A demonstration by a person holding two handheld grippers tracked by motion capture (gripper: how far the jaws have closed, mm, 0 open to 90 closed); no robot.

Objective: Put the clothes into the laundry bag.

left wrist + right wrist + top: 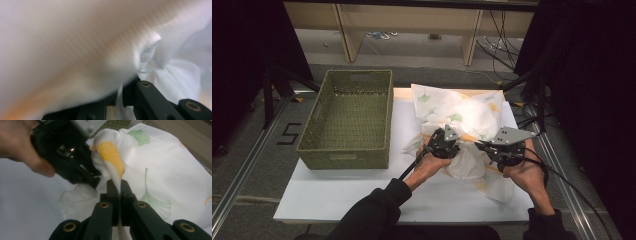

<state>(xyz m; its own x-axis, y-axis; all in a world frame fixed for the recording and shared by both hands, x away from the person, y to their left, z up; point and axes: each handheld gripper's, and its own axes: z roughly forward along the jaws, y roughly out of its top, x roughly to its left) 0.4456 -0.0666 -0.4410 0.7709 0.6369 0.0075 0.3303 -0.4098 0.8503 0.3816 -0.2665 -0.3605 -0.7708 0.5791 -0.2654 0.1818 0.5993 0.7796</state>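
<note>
- A white cloth with green and yellow leaf prints lies in a bunched heap on the white desk, a bit right of the middle of the high view.
- The right gripper sits at the bottom middle of the right gripper view. Its jaws are pinched tight on a thin fold of the cloth. I think this keeps that edge from slipping.
- The left gripper is near the middle of the high view, pushed into the same heap. In the left gripper view the cloth is very close and blurry, and the jaws look squeezed together with cloth between them.
- Both grippers hold the cloth close together, likely to lift it or spread it out.
- A green woven basket stands at the left of the high view, just beside the cloth. It looks empty, so maybe the cloth goes in there.
</note>
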